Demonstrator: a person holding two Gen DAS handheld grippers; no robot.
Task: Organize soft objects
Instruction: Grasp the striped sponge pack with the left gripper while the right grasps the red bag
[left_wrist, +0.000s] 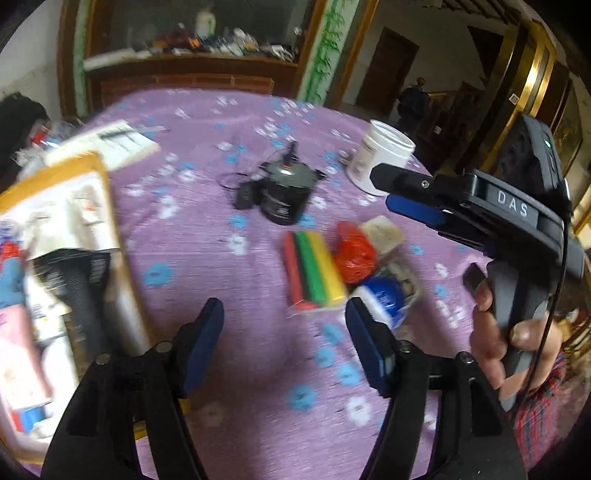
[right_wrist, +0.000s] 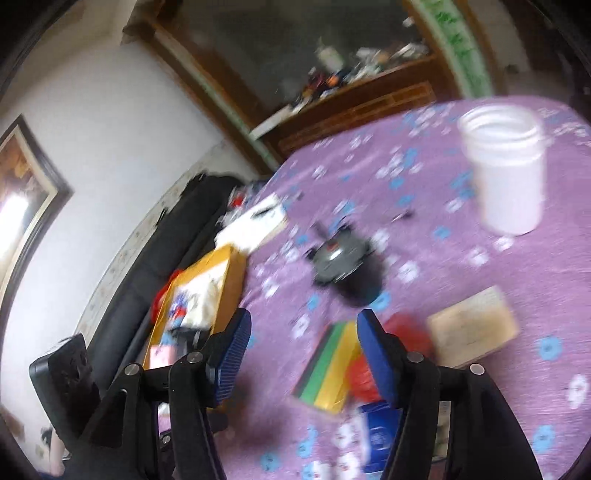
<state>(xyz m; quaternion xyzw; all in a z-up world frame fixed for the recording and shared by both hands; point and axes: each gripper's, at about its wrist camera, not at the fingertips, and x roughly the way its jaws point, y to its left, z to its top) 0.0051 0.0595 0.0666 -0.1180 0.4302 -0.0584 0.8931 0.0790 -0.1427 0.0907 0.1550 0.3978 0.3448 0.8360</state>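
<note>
Beside the striped sponge pack (left_wrist: 314, 269) lie a red bag (left_wrist: 354, 251) and tan sponge (left_wrist: 382, 229); left gripper (left_wrist: 284, 332) and right gripper (right_wrist: 303, 354) hover agape, empty; approach underway, judging; next, straddle the pack.

- One striped sponge pack (left_wrist: 314, 273) lay on the table.
- One red bag (left_wrist: 354, 251).
- One tan sponge (left_wrist: 382, 230).
- One blue-and-white item (left_wrist: 384, 299).
- One white jar (left_wrist: 382, 155).
- One black canister (left_wrist: 286, 192).
- One yellow-rimmed box (left_wrist: 55, 206).
- Two grippers: left (left_wrist: 284, 339), right (right_wrist: 303, 358).
</note>
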